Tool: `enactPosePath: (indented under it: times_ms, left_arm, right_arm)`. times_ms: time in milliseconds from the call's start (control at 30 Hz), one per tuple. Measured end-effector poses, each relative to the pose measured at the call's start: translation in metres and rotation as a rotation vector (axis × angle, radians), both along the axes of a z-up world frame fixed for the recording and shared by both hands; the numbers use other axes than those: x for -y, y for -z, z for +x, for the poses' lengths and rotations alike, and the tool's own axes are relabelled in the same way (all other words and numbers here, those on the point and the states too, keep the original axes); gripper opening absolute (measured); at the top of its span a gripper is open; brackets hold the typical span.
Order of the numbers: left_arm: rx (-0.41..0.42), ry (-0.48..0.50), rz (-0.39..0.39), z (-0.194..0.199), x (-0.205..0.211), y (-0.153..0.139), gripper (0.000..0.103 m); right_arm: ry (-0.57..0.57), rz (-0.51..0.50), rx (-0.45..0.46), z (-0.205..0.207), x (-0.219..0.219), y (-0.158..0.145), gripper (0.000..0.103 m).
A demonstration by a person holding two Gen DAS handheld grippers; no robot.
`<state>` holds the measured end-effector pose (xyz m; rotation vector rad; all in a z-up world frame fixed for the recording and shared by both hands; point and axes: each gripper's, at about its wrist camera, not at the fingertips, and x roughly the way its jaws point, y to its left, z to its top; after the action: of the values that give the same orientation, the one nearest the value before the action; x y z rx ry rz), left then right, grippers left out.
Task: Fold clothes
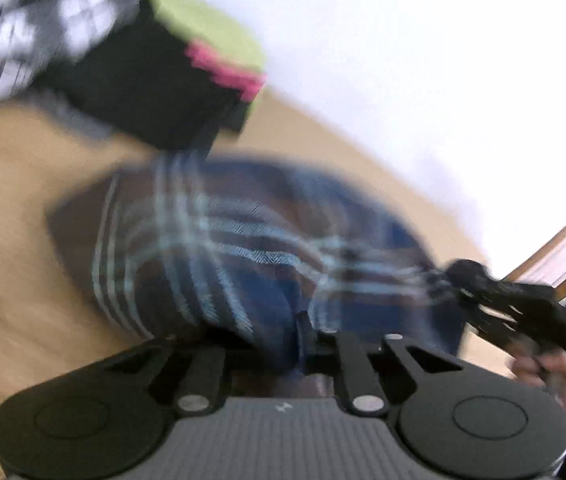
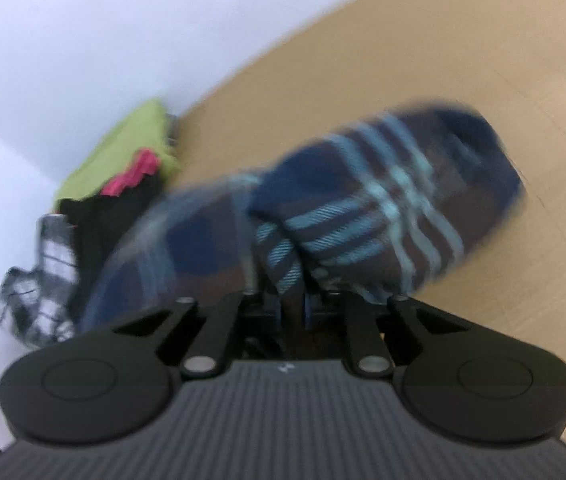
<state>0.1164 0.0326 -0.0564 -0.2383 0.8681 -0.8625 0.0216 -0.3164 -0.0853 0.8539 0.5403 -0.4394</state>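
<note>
A blue and brown plaid cloth with light blue stripes hangs bunched over the wooden table. My left gripper is shut on its near edge, the fingers buried in the fabric. In the right wrist view the same plaid cloth drapes over my right gripper, which is shut on a fold of it. The right gripper also shows in the left wrist view, at the cloth's right end with a hand behind it. Both views are motion-blurred.
A stack of folded clothes, black with pink and green on top, sits at the table's back by the white wall, with a black-and-white checked cloth beside it. The stack also shows in the right wrist view.
</note>
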Motion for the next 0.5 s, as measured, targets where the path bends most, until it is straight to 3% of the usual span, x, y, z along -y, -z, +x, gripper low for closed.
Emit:
enactPosePath:
  times_ms: [133, 267, 433, 500]
  left_arm:
    - [0.232, 0.003, -0.068, -0.015, 0.003, -0.076, 0.014]
    - [0.434, -0.014, -0.13, -0.041, 0.009, -0.153, 0.012]
    - [0.732, -0.008, -0.194, -0.108, 0.034, -0.259, 0.013]
    - [0.81, 0.013, -0.201, -0.14, 0.053, -0.292, 0.013]
  right_arm:
    - [-0.137, -0.101, 0.188, 0.052, 0.007, -0.077, 0.012]
    - [-0.304, -0.199, 0.424, 0.088, 0.001, -0.183, 0.012]
    - [-0.451, -0.368, 0.632, 0.092, -0.002, -0.297, 0.012]
    - [-0.464, -0.439, 0.707, 0.078, 0.011, -0.334, 0.012]
